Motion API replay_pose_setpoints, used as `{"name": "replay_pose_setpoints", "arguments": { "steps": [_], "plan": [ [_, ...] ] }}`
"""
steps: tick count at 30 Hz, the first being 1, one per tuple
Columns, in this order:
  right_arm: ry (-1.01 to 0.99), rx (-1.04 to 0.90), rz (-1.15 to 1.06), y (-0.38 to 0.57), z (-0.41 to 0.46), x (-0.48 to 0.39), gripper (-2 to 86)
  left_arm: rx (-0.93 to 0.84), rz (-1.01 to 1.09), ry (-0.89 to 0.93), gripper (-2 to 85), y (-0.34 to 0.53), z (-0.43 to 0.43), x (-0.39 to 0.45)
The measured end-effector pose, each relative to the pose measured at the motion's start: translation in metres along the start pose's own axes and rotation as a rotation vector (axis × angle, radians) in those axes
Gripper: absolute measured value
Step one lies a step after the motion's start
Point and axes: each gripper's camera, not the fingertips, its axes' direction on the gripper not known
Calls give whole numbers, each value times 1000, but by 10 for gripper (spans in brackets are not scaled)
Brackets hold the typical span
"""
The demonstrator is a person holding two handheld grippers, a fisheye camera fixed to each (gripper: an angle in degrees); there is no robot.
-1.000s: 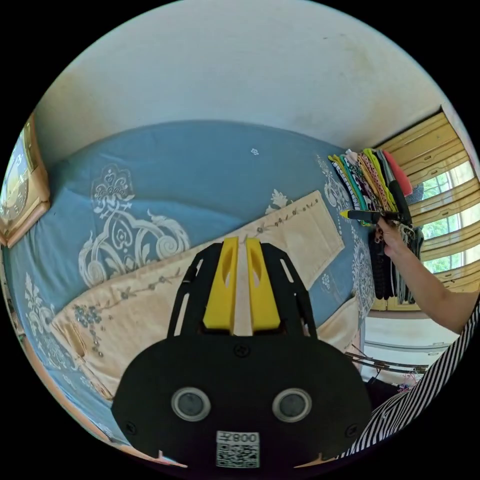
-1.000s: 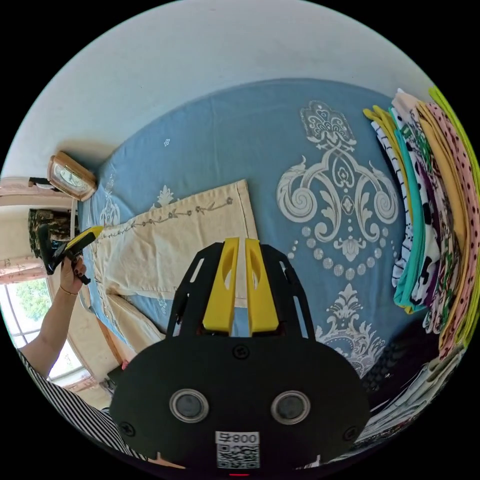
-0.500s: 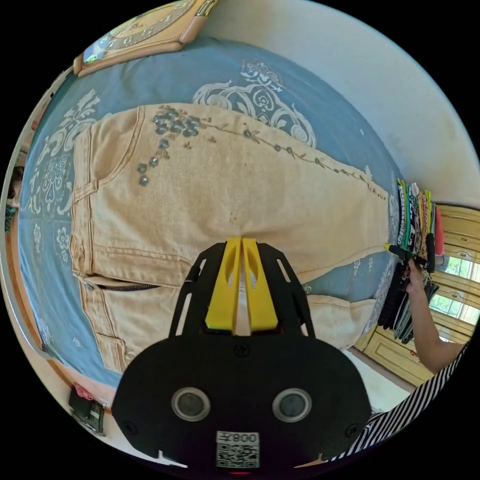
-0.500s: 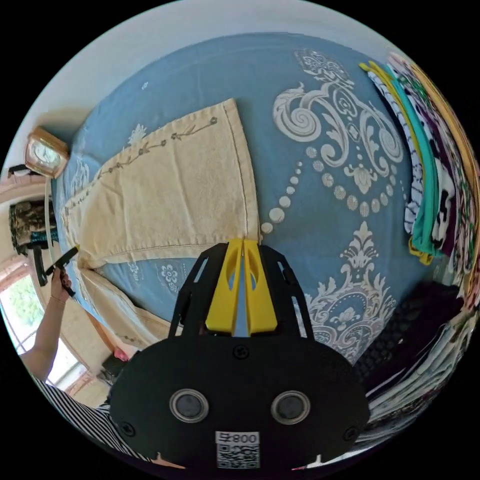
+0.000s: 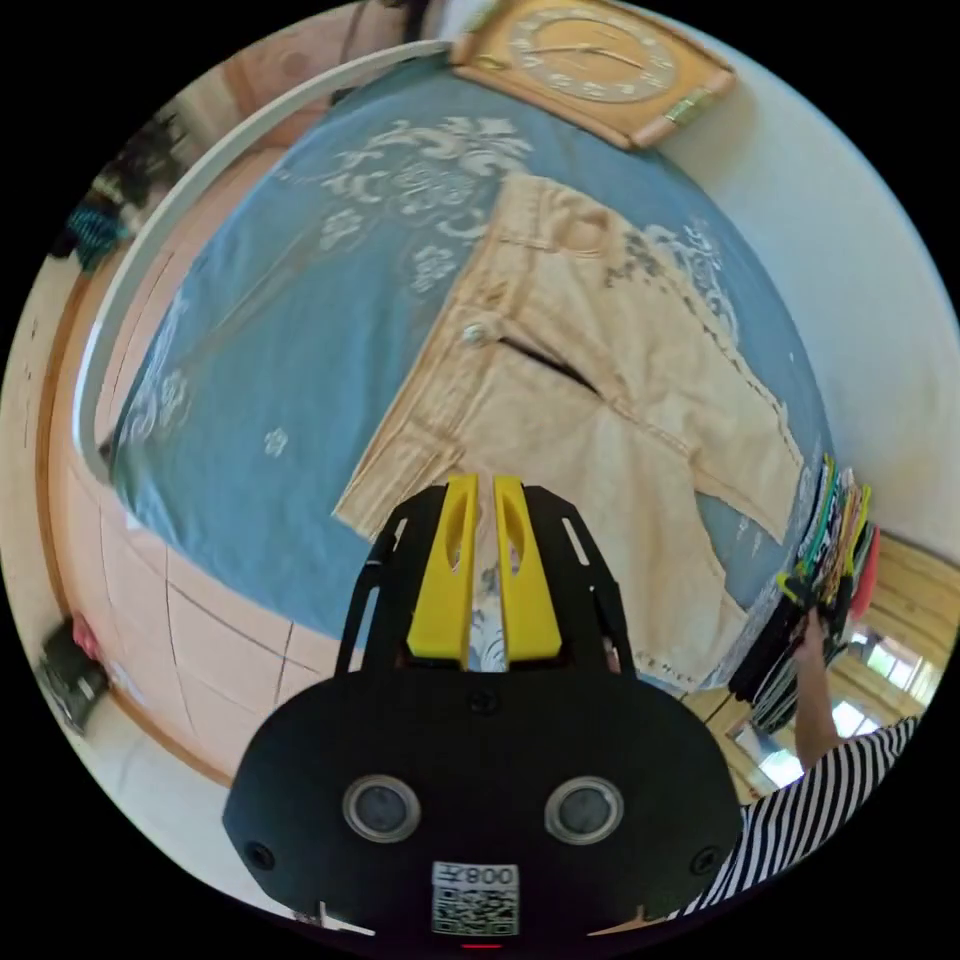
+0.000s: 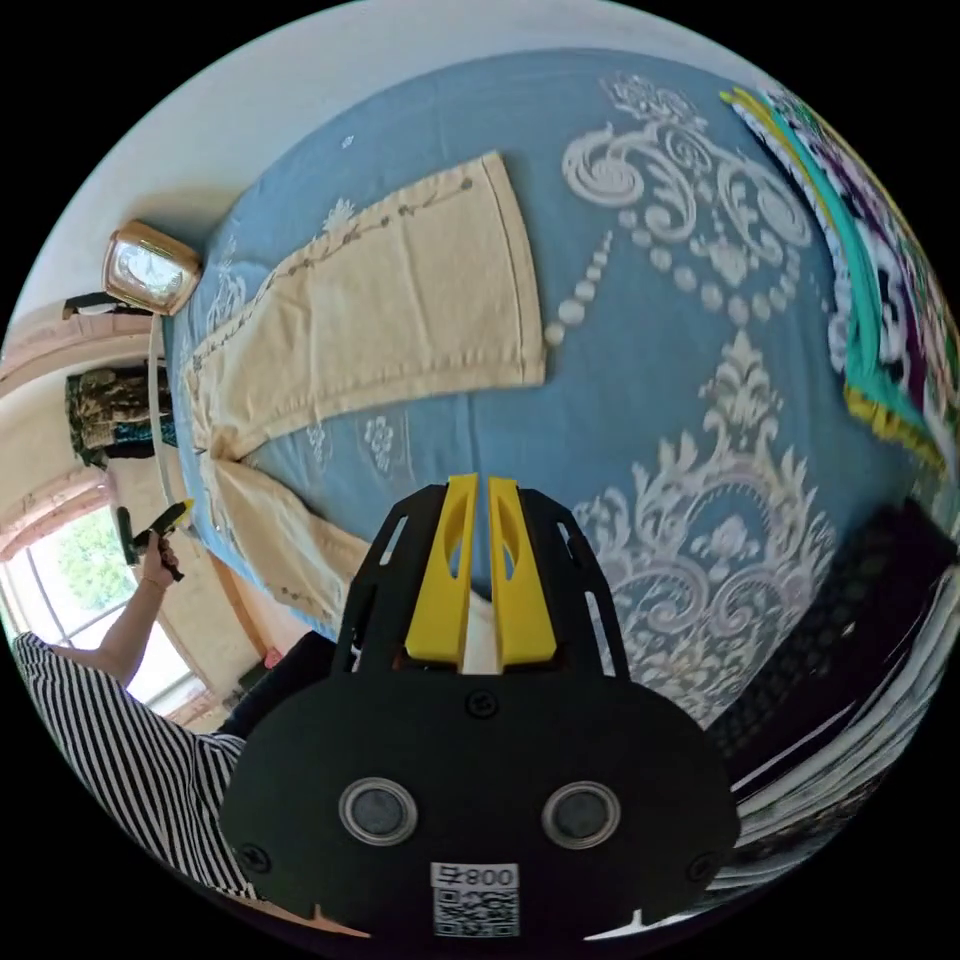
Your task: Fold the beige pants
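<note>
The beige pants (image 5: 600, 400) lie flat on the blue bedspread (image 5: 280, 400), button and zip facing up. My left gripper (image 5: 478, 485) hovers just off the waistband corner, jaws nearly together with nothing between them. In the right gripper view one pants leg (image 6: 400, 300) is spread across the bed and the other (image 6: 290, 560) runs toward the bed's edge. My right gripper (image 6: 475, 485) hangs above bare bedspread (image 6: 640, 400) below the leg hem, jaws close together and holding nothing. The left gripper (image 6: 160, 520) shows far off in a hand, and the right gripper (image 5: 795, 588) shows by the clothes stack.
A stack of folded clothes (image 6: 880, 320) lies at the far side of the bed, also seen as the stack (image 5: 835, 530). A wooden clock (image 5: 600, 65) leans at the wall, the same clock (image 6: 150, 268). The person's striped sleeve (image 6: 110, 740) shows. Tiled floor (image 5: 150, 680) lies beside the bed.
Both cameras have moved. The left view went from the pants leg to the waistband end. The right gripper drew back from the leg hem. A thin slit shows between each pair of jaws.
</note>
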Motion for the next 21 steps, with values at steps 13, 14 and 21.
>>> {"name": "replay_pose_setpoints", "arguments": {
  "steps": [13, 14, 21],
  "plan": [
    [-284, -142, 555, 182, 110, 77, 85, -15, -456, 351, 81, 65, 114, -151],
    [-337, -120, 606, 193, 118, 82, 87, -12, -459, 372, 79, 69, 120, -160],
    [-479, -55, 764, 241, 160, 93, 96, -2, -485, 389, 76, 82, 155, -194]
  ]
}}
